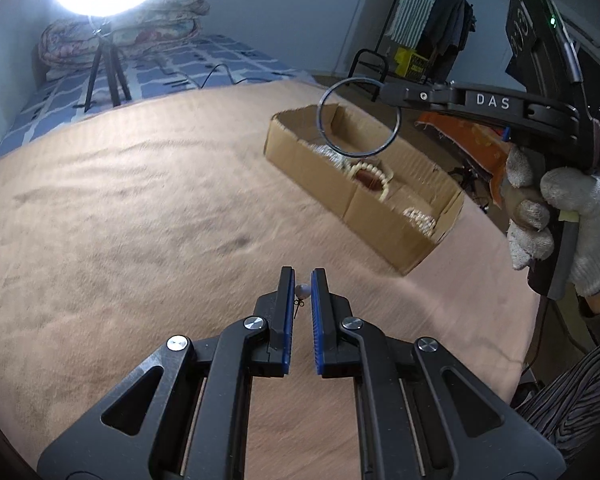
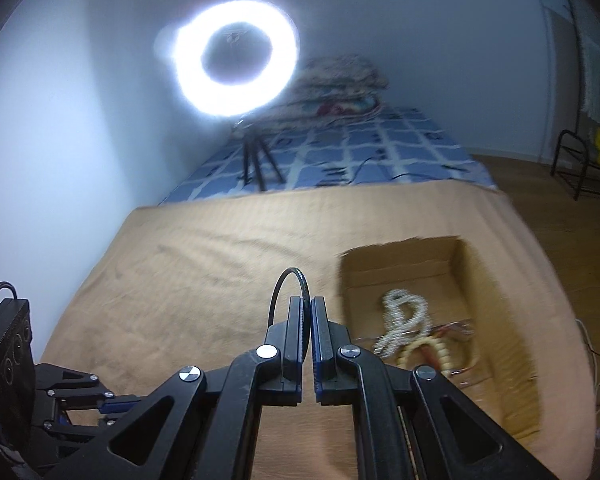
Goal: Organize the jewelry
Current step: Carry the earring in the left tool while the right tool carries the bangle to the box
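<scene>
My left gripper (image 1: 302, 280) is shut on a small pearl earring (image 1: 302, 291) and holds it above the tan cloth. My right gripper (image 2: 307, 305) is shut on a thin dark bangle (image 2: 288, 280); in the left wrist view the right gripper (image 1: 384, 92) holds the bangle (image 1: 358, 116) in the air over the cardboard box (image 1: 332, 184). The box (image 2: 496, 320) holds a white bead necklace (image 2: 404, 316), a cream bead bracelet (image 1: 370, 178) and other pieces.
A tan cloth (image 1: 140, 220) covers the work surface. A ring light on a tripod (image 1: 104, 64) stands behind it on a blue checked bed (image 1: 204, 64). A clothes rack (image 1: 432, 20) stands at the far right.
</scene>
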Demonstrator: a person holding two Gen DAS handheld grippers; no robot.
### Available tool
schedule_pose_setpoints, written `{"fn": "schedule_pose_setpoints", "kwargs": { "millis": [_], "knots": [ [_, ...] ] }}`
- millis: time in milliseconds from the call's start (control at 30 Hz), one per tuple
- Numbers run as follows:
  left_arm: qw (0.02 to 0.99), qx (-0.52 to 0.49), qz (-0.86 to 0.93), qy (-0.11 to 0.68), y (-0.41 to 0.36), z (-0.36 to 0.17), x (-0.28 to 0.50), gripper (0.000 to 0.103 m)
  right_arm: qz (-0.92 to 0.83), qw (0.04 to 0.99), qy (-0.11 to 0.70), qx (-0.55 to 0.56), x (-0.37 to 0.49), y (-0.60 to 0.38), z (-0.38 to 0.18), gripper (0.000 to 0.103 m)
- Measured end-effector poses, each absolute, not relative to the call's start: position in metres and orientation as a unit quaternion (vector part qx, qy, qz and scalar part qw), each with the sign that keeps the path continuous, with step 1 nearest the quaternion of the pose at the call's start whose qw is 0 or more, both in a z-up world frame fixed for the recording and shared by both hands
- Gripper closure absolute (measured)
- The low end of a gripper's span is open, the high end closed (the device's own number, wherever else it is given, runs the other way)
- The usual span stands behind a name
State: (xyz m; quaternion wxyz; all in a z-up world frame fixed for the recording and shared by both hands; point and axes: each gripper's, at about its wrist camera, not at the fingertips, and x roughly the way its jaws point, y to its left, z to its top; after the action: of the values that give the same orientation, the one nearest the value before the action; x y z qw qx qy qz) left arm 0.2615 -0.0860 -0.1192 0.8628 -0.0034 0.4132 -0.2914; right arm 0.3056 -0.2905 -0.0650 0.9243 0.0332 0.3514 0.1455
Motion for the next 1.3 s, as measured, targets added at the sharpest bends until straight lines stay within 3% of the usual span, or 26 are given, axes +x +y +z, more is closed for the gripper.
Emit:
{"fn": "schedule_pose_setpoints", "kwargs": {
  "millis": [467, 1300],
  "knots": [
    [0.856, -0.002, -0.346, 0.384, -0.174, -0.091, 0.284, 0.097, 0.073, 0.938, 0.332, 0.066, 0.317, -0.375, -0.051, 0.102],
    [0.830, 0.031, -0.366, 0.419, -0.277, -0.133, 0.306, 0.097, 0.076, 0.923, 0.366, 0.093, 0.363, -0.422, -0.108, 0.102]
  ]
}}
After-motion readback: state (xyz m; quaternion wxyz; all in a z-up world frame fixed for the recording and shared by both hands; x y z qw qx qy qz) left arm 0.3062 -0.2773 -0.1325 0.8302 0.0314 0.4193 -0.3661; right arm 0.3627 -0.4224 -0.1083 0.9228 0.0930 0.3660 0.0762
